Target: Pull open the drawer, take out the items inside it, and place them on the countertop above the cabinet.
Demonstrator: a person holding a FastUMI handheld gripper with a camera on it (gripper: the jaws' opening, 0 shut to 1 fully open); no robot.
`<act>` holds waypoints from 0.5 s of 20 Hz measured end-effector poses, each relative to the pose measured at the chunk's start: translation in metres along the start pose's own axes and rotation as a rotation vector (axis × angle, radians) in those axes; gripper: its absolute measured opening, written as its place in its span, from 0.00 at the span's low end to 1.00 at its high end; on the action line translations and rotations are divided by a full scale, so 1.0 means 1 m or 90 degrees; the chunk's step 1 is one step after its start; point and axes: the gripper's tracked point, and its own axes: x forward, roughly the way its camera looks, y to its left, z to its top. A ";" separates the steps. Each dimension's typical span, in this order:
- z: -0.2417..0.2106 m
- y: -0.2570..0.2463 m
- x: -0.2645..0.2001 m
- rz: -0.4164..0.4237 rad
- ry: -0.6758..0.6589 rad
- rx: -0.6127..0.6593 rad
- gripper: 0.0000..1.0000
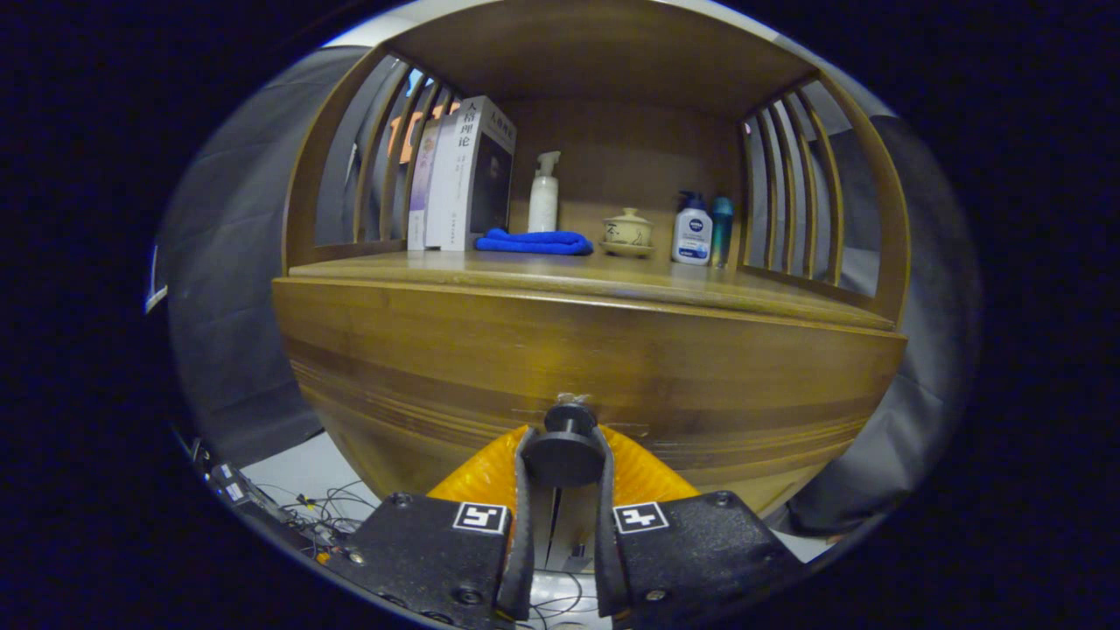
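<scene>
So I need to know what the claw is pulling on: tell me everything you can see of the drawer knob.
The drawer knob is a dark, round disc on a short stem with a small collar, fixed low on the wooden drawer front. It looks matte, perhaps metal or plastic. It sits between the fingers of the claw, which press on it from both sides. The drawer looks closed or barely moved.

"人格理论" on white book (pixel 455 188)

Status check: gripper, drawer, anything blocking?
Gripper jaws shut on the drawer knob. Drawer front closed or barely open, contents unseen. Countertop holds books, blue cloth, bottles at back; front edge free.
</scene>
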 end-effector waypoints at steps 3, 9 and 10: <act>-0.006 0.003 -0.017 0.002 -0.001 -0.003 0.31; -0.022 0.007 -0.066 0.014 -0.007 -0.012 0.31; -0.025 0.007 -0.073 0.015 -0.007 -0.014 0.31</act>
